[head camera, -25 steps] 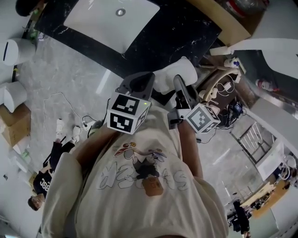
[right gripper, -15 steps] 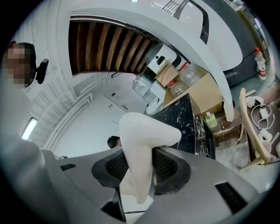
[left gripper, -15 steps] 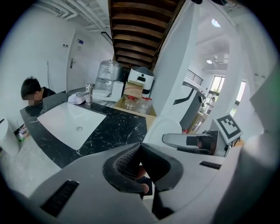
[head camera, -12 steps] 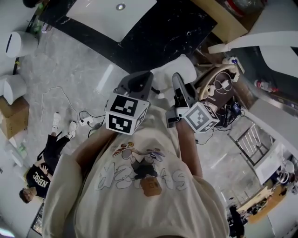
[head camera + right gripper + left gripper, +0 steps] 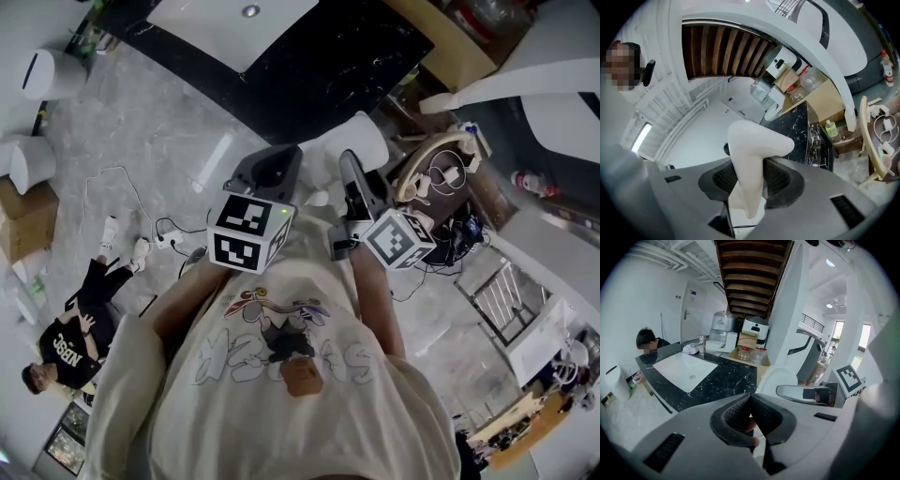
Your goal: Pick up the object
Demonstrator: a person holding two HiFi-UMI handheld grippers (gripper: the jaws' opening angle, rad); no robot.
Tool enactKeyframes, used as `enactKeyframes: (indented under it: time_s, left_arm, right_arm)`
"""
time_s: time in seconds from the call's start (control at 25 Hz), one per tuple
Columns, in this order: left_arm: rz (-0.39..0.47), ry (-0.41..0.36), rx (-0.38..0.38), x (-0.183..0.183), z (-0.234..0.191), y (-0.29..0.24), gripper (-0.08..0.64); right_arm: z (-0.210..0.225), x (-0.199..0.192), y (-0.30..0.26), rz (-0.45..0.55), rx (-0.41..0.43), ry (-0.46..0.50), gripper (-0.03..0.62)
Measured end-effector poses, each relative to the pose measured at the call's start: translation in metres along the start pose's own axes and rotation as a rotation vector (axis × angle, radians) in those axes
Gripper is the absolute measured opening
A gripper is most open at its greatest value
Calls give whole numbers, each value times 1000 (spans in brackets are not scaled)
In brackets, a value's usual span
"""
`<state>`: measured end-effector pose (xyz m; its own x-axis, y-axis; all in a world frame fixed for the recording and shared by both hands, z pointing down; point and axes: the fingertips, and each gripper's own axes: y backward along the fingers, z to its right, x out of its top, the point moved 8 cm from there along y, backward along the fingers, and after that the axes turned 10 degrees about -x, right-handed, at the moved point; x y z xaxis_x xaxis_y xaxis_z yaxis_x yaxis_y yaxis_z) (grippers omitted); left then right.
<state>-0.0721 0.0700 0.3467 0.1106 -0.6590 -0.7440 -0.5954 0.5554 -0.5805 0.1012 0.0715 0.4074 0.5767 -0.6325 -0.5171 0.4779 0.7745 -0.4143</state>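
A smooth white curved object (image 5: pixel 751 154) is clamped between the pads of my right gripper (image 5: pixel 749 165), and its rounded end sticks out past the jaws. In the head view the white object (image 5: pixel 358 141) sits in front of the right gripper (image 5: pixel 348 161), held before the person's chest. My left gripper (image 5: pixel 292 153) is just to its left; its dark pads (image 5: pixel 740 414) meet at the tips with no object between them. From the left gripper view, the white object (image 5: pixel 780 379) and the right gripper (image 5: pixel 806 392) lie to the right.
A black marble counter (image 5: pixel 347 56) with a white sink (image 5: pixel 225 28) lies ahead. Another person (image 5: pixel 70 342) is on the grey floor at left, near cables (image 5: pixel 155 246) and a cardboard box (image 5: pixel 23 220). A wooden seat with cables (image 5: pixel 441 169) and a white stair beam (image 5: pixel 506 82) stand at right.
Both grippers have travelled together over the floor, the right one still holding the white object. The counter has slid toward the top edge and the person on the floor toward the lower left.
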Motion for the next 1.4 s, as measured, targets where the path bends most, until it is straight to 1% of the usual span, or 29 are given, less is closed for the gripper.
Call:
enactKeyframes:
  time_s: [0.16, 0.48, 0.6, 0.68, 0.92, 1.04, 1.28, 1.4]
  left_arm:
    - [4, 12, 20, -14, 15, 8, 5]
    - [34, 46, 87, -41, 40, 29, 5]
    - [42, 61, 95, -52, 49, 35, 5]
    - [47, 66, 97, -57, 53, 36, 5]
    - [40, 40, 93, -64, 66, 39, 5]
    - [37, 27, 91, -62, 70, 37, 5]
    - [22, 0, 92, -55, 76, 34, 5]
    - [22, -12, 96, -52, 75, 32, 5]
  right_arm:
    - [3, -7, 16, -7, 13, 6, 162]
    - [13, -24, 43, -50, 53, 30, 163]
    - [11, -27, 54, -44, 78, 24, 163]
    - [9, -28, 60, -30, 84, 38, 161]
    - [8, -35, 81, 12, 81, 91, 162]
    - [11, -34, 87, 34, 77, 71, 162]
    - [16, -36, 104, 30, 89, 36, 163]
    - [21, -36, 110, 40, 83, 17, 163]
